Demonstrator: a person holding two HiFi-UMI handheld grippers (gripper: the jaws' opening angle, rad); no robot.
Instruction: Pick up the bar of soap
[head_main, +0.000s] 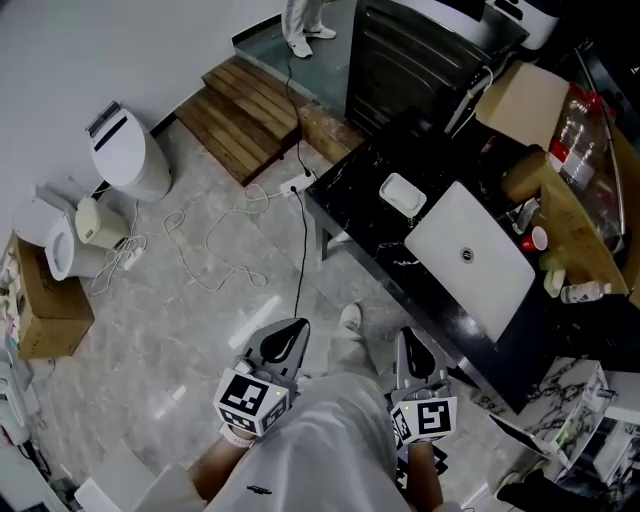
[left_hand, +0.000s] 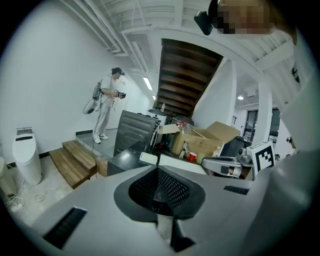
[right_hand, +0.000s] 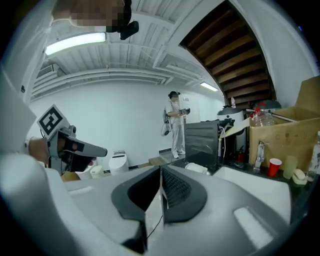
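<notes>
Ahead of your left gripper (head_main: 289, 338), pale grey marble-look floor (head_main: 200, 290) runs to low brown wooden steps (head_main: 245, 115) under a white wall (head_main: 100, 40); beyond your right gripper (head_main: 411, 347), a black stone counter (head_main: 358, 222).

Glossy black stone-look counter (head_main: 365, 225) with white veins is shining hard. Flat white rectangular sink basin (head_main: 470, 255) is looking smooth and satin. Small white rectangular dish (head_main: 403, 194) is looking glossy, ceramic or plastic unclear. Brown slatted wooden steps (head_main: 245, 115) are showing matt grain. Grey marbled floor tiles (head_main: 170, 330) are reflecting light, polished. Brown cardboard box (head_main: 525, 100) is looking matt and papery. White rounded toilet (head_main: 128, 155) is gleaming smooth. Left gripper (left_hand: 158, 172) is showing a matt grey plastic shell and black dimpled pads (left_hand: 172, 187).
</notes>
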